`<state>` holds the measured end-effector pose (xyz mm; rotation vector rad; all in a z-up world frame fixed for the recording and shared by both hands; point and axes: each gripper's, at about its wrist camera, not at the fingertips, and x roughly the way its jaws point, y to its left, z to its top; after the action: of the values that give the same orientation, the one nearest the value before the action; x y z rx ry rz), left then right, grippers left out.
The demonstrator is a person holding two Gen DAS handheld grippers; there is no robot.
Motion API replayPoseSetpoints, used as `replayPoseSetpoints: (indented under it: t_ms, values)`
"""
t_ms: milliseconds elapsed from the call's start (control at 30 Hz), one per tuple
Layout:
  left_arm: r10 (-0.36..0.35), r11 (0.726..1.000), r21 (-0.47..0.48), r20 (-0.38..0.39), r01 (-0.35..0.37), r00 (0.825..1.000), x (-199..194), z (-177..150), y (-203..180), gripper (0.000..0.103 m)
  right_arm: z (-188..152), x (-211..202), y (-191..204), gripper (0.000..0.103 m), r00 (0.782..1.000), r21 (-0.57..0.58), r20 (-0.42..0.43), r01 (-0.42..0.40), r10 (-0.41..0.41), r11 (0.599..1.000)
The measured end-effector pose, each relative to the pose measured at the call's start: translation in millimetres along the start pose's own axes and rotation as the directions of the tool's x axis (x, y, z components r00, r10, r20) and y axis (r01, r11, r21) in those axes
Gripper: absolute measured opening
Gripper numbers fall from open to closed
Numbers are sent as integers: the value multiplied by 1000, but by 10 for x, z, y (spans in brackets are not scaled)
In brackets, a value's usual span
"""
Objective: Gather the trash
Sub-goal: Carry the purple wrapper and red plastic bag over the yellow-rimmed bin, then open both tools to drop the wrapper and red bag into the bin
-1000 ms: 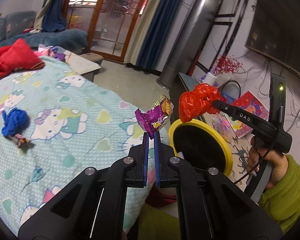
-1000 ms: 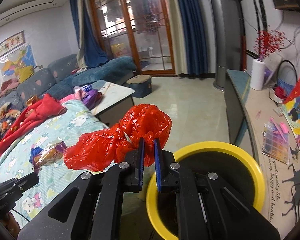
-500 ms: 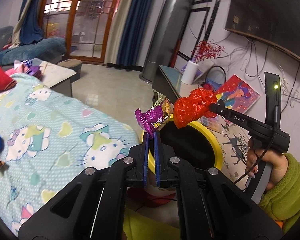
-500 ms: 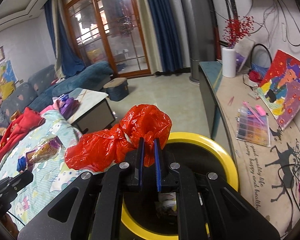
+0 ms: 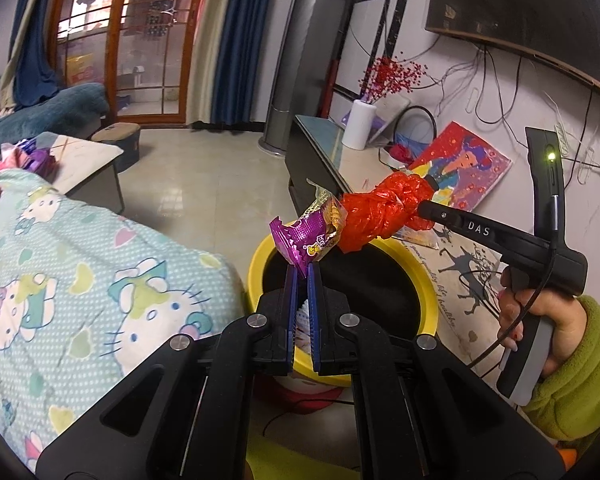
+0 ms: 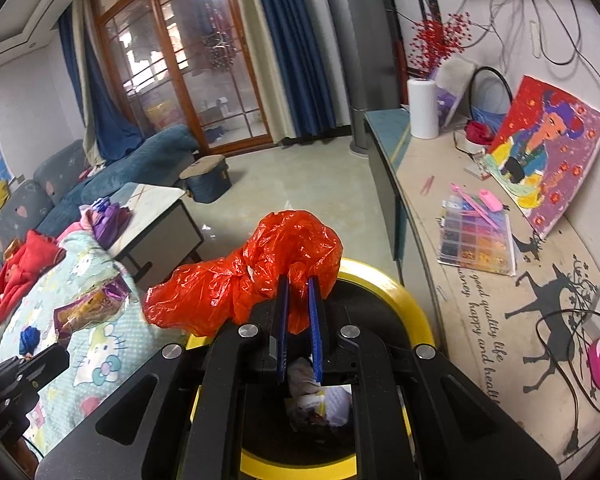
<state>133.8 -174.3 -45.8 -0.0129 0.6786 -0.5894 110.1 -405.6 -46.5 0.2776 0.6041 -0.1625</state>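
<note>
Red plastic bag point(image 6: 260, 276) pinched between right jaws, above yellow bin point(image 6: 404, 300).

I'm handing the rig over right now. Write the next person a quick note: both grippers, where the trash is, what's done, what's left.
Left gripper: shut on a purple snack wrapper, held over the yellow-rimmed bin.
Right gripper: shut on a crumpled red plastic bag, also above the bin's rim.
Done: both pieces picked up and carried to the bin; some trash already lies inside.
Left: open both grippers to drop them in. A blue scrap is on the patterned blanket; collect it next.
</note>
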Motion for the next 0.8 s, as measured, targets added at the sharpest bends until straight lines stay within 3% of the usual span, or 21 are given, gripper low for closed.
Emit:
replayPoseSetpoints:
  t_ms: [433,800]
  values:
    - [-21,999,47,-53,23,998,279,-9,-225,2,-6,64,-399,9,997,28,-33,68,-67,997]
    - [-33,998,49,-103,39,994,477,-57,-293,2,-14,111,-394,10,997,10,-51,57,-56,998]
